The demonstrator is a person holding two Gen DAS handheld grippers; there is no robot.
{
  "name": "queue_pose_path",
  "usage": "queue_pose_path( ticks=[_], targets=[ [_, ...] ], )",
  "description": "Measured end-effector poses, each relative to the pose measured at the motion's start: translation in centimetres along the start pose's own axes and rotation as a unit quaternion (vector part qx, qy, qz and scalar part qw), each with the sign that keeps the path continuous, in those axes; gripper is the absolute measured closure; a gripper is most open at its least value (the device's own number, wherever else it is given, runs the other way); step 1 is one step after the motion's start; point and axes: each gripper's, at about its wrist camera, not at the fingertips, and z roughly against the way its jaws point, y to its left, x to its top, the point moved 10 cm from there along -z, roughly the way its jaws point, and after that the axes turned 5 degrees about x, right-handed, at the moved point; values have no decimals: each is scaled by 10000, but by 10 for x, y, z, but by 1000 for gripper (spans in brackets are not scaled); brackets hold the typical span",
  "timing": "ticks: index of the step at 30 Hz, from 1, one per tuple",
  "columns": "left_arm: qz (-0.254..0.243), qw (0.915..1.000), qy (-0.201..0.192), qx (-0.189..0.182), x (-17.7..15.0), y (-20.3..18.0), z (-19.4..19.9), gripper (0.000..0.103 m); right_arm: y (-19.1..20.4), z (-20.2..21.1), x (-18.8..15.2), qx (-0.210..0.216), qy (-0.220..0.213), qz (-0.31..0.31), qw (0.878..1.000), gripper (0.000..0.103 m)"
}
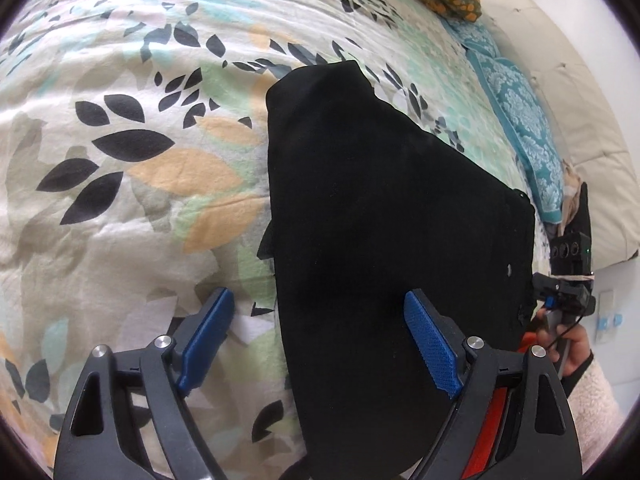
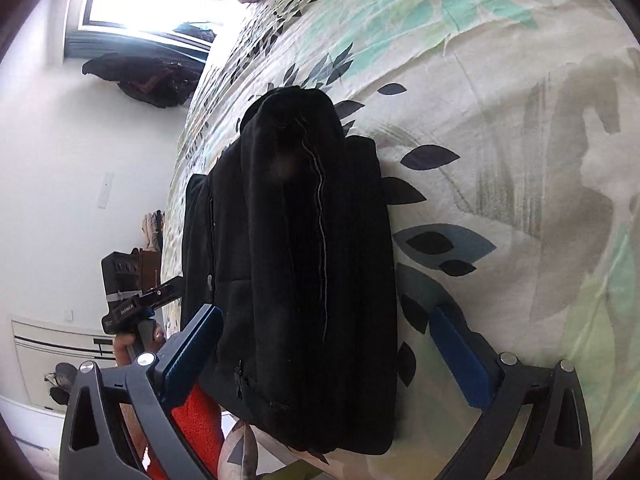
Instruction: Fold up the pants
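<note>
While the pants (image 1: 384,240) lie folded mid-frame on the bed (image 1: 120,160) in the left view, the left hand-held gripper (image 1: 320,332) hovers spread, pinching nothing; I'd grab the near edge square, both layers. Right view: right hand-held gripper (image 2: 326,340) also spread, straddling the bundle at lower centre. Count: one pants, two grippers, three pillows (image 1: 516,120) upper right of the left view.
</note>
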Motion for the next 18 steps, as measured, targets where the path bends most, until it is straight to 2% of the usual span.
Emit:
queue_pose_path(
  ticks=[2, 3, 5, 8, 11, 15, 18],
  targets=[
    [232, 9994, -237, -34, 8, 10, 14, 15, 1, 3, 1, 190, 48, -64, 9998, 0],
    [295, 9990, -277, -163, 8, 13, 18, 15, 1, 7, 3, 343, 18, -163, 9993, 0],
    [317, 9987, -113, -374, 5, 19, 19, 15, -2, 16, 3, 487, -86, -303, 9983, 1],
    [270, 9986, 99, -450, -4, 17, 8, 15, 3, 13, 1, 592, -32, -255, 9979, 0],
    [284, 9985, -9, -459, -2, 8, 1, 14, 3, 1, 4, 440, 86, -168, 9989, 0],
    [501, 9918, 125, -1171, -1, -17, 2, 14, 7, -7, 15, 369, 79, -187, 9991, 0],
    [372, 9933, 272, -1060, -8, -22, -7, 14, 9, -2, 16, 581, -3, -291, 9979, 0]
  ],
)
